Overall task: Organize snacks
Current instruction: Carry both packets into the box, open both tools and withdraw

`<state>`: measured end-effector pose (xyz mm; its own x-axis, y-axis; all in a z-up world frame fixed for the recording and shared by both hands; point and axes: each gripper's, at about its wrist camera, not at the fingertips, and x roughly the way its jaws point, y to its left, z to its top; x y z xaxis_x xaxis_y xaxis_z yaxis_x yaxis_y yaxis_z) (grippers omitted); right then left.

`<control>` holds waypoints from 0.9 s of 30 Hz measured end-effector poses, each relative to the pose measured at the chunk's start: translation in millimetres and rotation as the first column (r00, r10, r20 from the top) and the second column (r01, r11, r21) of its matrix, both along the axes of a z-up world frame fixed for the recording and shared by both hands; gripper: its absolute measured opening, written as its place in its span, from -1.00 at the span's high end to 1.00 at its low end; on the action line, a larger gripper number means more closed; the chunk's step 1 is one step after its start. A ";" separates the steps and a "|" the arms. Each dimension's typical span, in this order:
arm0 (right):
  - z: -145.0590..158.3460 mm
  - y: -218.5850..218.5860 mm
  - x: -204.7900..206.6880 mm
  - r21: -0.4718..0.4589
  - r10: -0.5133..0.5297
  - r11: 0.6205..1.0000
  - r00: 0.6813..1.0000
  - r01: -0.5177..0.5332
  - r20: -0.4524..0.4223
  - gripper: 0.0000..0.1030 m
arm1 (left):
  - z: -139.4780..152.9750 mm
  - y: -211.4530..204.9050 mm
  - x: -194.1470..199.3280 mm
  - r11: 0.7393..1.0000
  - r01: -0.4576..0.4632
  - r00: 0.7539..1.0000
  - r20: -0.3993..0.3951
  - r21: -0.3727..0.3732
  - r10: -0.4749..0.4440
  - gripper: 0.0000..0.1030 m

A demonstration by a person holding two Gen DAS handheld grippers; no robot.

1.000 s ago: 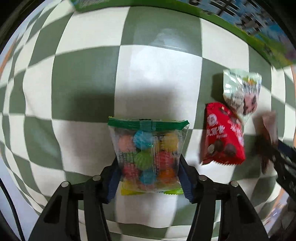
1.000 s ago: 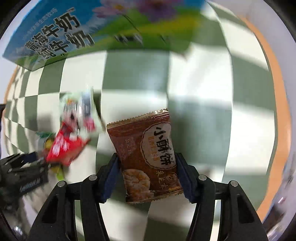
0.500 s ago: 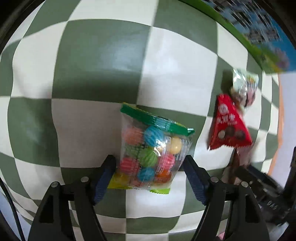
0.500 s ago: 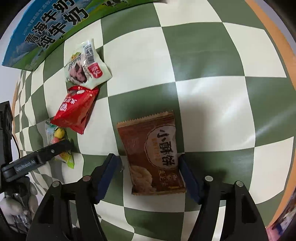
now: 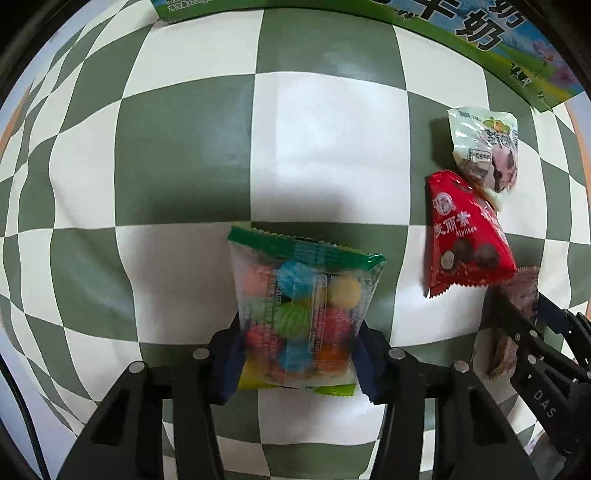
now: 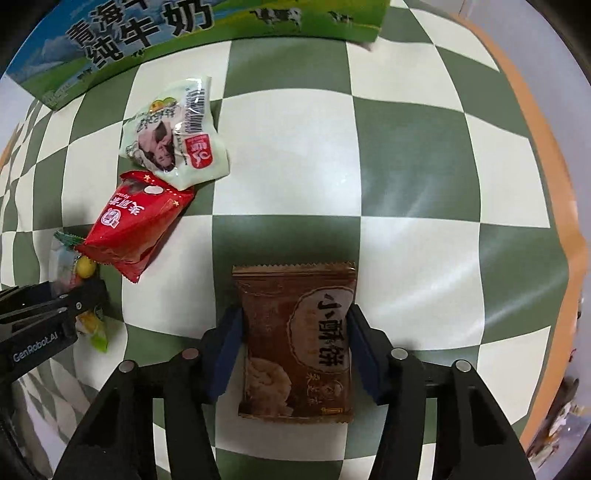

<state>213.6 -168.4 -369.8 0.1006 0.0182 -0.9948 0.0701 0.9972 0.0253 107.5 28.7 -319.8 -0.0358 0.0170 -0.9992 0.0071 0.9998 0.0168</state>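
My left gripper is shut on a clear bag of coloured candy balls with a green top seal, held over the checkered cloth. My right gripper is shut on a brown biscuit packet. The right gripper also shows at the right edge of the left wrist view, and the left gripper at the left edge of the right wrist view. A red chocolate packet and a pale green snack packet lie together on the cloth between the two grippers.
A green and white checkered cloth covers the table. A blue and green milk carton box lies along the far edge. The orange table edge runs down the right side.
Both grippers were open around their packets half a second ago and have closed on them. Both cameras have swung back towards the milk box.
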 end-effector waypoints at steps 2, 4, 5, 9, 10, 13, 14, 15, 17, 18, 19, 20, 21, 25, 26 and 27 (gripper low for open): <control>4.9 3.0 -1.7 0.031 -0.008 0.999 1.000 0.008 0.011 -0.08 | -2.2 -2.9 -5.1 1.000 -0.011 1.000 -0.012 -0.022 0.011 0.10; 11.3 2.2 -2.5 0.073 -0.023 0.997 1.000 0.022 0.014 -0.08 | 2.4 0.3 -7.6 0.999 -0.018 1.000 -0.016 -0.037 0.017 0.10; 16.8 2.1 -1.7 0.097 -0.030 0.995 0.999 0.028 0.019 -0.08 | 8.5 2.6 -7.3 0.998 -0.025 1.000 -0.016 -0.052 0.024 0.10; 45.6 0.8 3.5 0.191 -0.053 0.981 0.998 0.044 0.045 -0.07 | 48.4 10.7 3.6 0.993 -0.041 0.999 0.011 -0.115 0.043 0.10; 55.1 0.5 5.6 0.212 -0.058 0.976 0.997 0.044 0.059 -0.07 | 61.9 11.0 7.6 0.990 -0.042 0.998 0.029 -0.135 0.047 0.10; 89.5 -1.1 16.4 0.276 -0.063 0.961 0.992 0.031 0.108 -0.07 | 107.0 11.6 26.4 0.978 -0.051 0.994 0.084 -0.205 0.069 0.10; 103.3 0.1 21.0 0.296 -0.064 0.955 0.989 0.023 0.131 -0.07 | 125.5 11.4 35.1 0.973 -0.048 0.991 0.114 -0.227 0.076 0.10; 115.6 0.2 22.4 0.312 -0.063 0.950 0.986 0.012 0.154 -0.07 | 135.5 18.9 45.6 0.970 -0.044 0.988 0.134 -0.238 0.078 0.10; 141.2 1.1 36.6 0.338 -0.062 0.941 0.977 -0.010 0.202 -0.07 | 163.2 28.5 70.1 0.967 -0.032 0.978 0.190 -0.254 0.082 0.09; 152.7 -0.3 42.3 0.347 -0.061 0.938 0.972 -0.022 0.227 -0.07 | 178.7 27.7 86.4 0.967 -0.027 0.973 0.214 -0.254 0.083 0.09; 167.2 -6.4 50.2 0.354 -0.057 0.934 0.966 -0.037 0.252 -0.07 | 192.8 29.3 100.7 0.969 -0.018 0.967 0.243 -0.246 0.080 0.09; 178.4 -9.7 60.1 0.363 -0.057 0.930 0.960 -0.048 0.274 -0.07 | 201.7 30.8 112.6 0.975 -0.010 0.962 0.263 -0.224 0.070 0.09; 190.8 -11.4 72.7 0.364 -0.052 0.929 0.954 -0.062 0.296 -0.07 | 207.6 29.8 129.6 0.983 0.002 0.959 0.278 -0.184 0.050 0.09; 220.1 -16.7 133.8 0.310 -0.017 0.945 0.928 -0.107 0.372 -0.07 | 208.8 48.8 178.6 0.996 -0.007 0.969 0.245 -0.094 0.030 0.09; 223.7 -19.2 149.8 0.287 -0.010 0.952 0.923 -0.110 0.386 -0.07 | 200.7 53.0 192.0 0.996 -0.026 0.973 0.227 -0.082 0.044 0.09; 224.9 -21.6 168.7 0.274 -0.006 0.955 0.921 -0.110 0.390 -0.07 | 186.1 58.2 197.2 0.997 -0.034 0.976 0.213 -0.072 0.048 0.09</control>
